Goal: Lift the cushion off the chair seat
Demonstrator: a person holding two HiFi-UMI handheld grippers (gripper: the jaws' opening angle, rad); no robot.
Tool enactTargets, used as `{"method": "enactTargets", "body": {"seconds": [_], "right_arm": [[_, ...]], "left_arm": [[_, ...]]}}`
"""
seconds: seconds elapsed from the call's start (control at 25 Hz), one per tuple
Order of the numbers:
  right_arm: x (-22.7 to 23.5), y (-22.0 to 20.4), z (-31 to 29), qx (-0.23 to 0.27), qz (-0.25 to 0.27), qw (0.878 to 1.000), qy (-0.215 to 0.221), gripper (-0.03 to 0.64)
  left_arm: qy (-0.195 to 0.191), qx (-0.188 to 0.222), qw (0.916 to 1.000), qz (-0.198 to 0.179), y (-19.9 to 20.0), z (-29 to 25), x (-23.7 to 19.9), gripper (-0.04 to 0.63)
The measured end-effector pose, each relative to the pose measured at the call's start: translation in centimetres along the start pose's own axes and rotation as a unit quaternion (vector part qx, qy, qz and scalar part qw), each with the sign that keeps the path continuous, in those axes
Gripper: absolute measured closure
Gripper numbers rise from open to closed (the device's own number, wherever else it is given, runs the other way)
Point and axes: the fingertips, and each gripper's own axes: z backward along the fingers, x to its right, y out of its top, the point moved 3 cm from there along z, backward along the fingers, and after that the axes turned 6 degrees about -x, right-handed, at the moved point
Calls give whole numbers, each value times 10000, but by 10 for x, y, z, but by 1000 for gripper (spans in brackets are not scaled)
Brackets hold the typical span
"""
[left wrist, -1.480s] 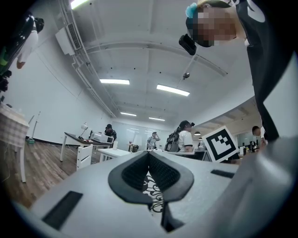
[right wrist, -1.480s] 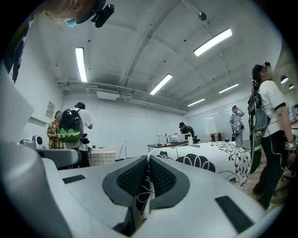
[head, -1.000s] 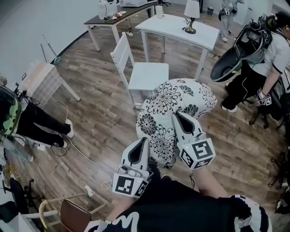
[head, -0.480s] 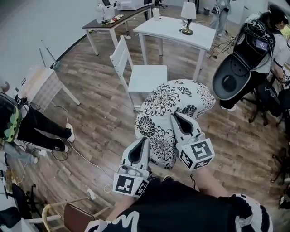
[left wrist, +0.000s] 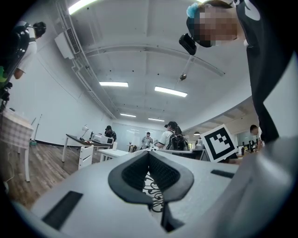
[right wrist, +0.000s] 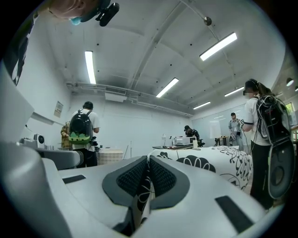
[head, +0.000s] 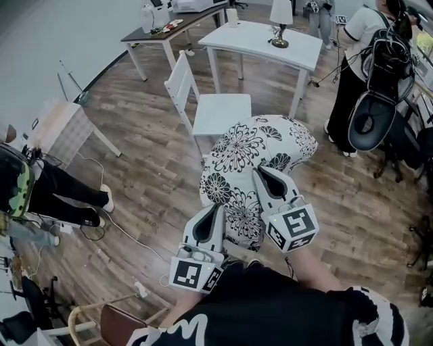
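The cushion [head: 260,152], white with black flowers, hangs in the air in front of me, below and right of the white chair [head: 215,108], whose seat is bare. My left gripper [head: 215,209] is shut on the cushion's near lower edge. My right gripper [head: 261,173] is shut on its near upper part. In the left gripper view, patterned fabric [left wrist: 151,188] is pinched between the left gripper's [left wrist: 149,155] black pads. In the right gripper view, a fold of fabric runs between the right gripper's [right wrist: 149,160] pads, and the cushion's bulk [right wrist: 219,160] spreads to the right.
Behind the chair are a white table [head: 257,37] with a lamp [head: 280,17] and a dark desk [head: 169,30]. A person with a backpack [head: 369,74] stands at right. Another person's legs [head: 54,189], a checked side table [head: 64,125] and floor cables [head: 128,236] lie left.
Both grippers and the cushion have kept nearly still. The person at the right has straightened up and shifted toward the table.
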Motion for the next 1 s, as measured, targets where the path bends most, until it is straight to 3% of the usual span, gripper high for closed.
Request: {"method": "enactTargets", "body": {"seconds": [1.0], "right_arm": [[11,5,-12,-36,-7,10000,-59,586]], "left_arm": [[-58,-38,9999,97,0,-13,-11,589]]}}
